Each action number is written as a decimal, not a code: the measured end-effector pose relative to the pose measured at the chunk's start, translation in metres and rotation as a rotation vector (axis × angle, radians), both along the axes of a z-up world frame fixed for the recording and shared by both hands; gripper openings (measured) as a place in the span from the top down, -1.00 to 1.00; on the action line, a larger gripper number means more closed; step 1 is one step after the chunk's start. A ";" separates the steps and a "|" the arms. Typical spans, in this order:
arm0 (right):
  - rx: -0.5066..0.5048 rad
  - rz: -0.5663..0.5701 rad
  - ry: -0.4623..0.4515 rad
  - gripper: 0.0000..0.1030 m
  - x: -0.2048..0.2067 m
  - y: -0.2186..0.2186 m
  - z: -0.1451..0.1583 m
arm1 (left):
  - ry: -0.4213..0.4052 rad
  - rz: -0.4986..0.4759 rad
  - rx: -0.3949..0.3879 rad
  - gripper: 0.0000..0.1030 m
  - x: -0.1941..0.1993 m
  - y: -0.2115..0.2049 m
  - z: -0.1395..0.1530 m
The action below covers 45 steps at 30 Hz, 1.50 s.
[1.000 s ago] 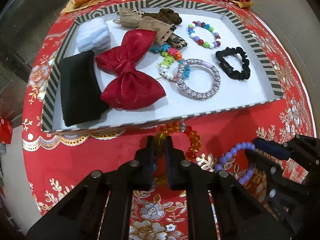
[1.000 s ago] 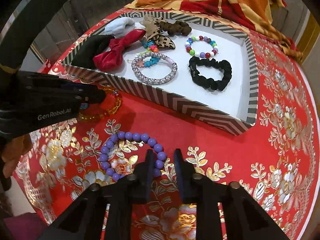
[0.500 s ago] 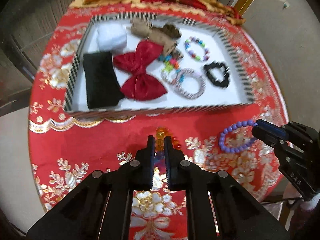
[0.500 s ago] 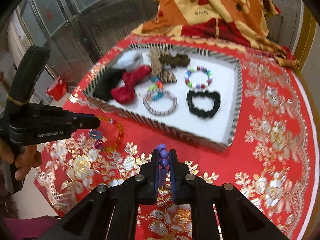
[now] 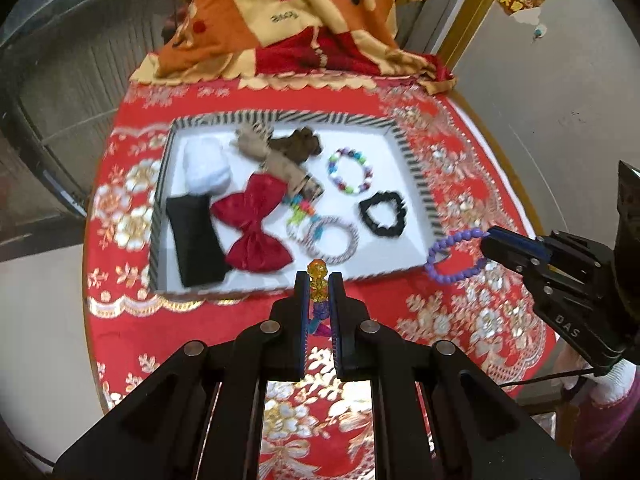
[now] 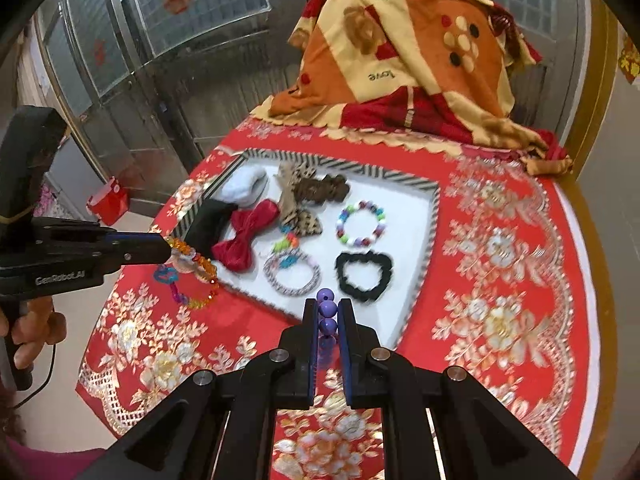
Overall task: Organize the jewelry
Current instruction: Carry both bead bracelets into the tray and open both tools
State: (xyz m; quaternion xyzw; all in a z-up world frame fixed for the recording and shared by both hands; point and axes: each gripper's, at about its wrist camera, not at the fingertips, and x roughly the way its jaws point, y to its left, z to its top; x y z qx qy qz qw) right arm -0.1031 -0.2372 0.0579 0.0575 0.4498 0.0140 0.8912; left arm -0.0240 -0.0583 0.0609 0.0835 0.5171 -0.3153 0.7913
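My left gripper [image 5: 318, 280] is shut on an orange and multicoloured bead bracelet [image 5: 317, 278], which hangs in the air as a loop [image 6: 192, 276] above the red cloth. My right gripper [image 6: 328, 308] is shut on a purple bead bracelet [image 6: 327, 308], whose loop [image 5: 454, 256] dangles near the tray's front right corner. Both are held above the table, in front of the striped tray [image 5: 414, 168]. The tray holds a red bow [image 5: 252, 232], a black band [image 5: 196, 240], a white scrunchie [image 5: 204, 164], a silver bangle [image 5: 334, 242], a black scrunchie [image 5: 382, 216] and a multicoloured bead bracelet [image 5: 350, 172].
The round table wears a red cloth with gold flowers [image 6: 500, 280]. A folded orange and red blanket [image 6: 412, 68] lies at the far edge behind the tray. A person's hand [image 6: 28, 332] grips the left tool. Metal grilles [image 6: 160, 40] stand at the far left.
Both grippers have risen away from the table, each lifting its bracelet off the cloth. The tray and table look smaller and farther below.
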 end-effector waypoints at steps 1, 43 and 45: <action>-0.005 -0.001 -0.001 0.83 0.002 -0.002 0.002 | -0.002 -0.006 -0.003 0.85 0.000 -0.006 0.002; -0.113 0.059 0.241 0.83 0.198 -0.089 -0.099 | 0.172 0.020 0.114 0.85 0.035 -0.108 -0.102; -0.124 0.055 0.253 0.83 0.203 -0.091 -0.105 | 0.166 0.020 0.117 0.85 0.034 -0.110 -0.102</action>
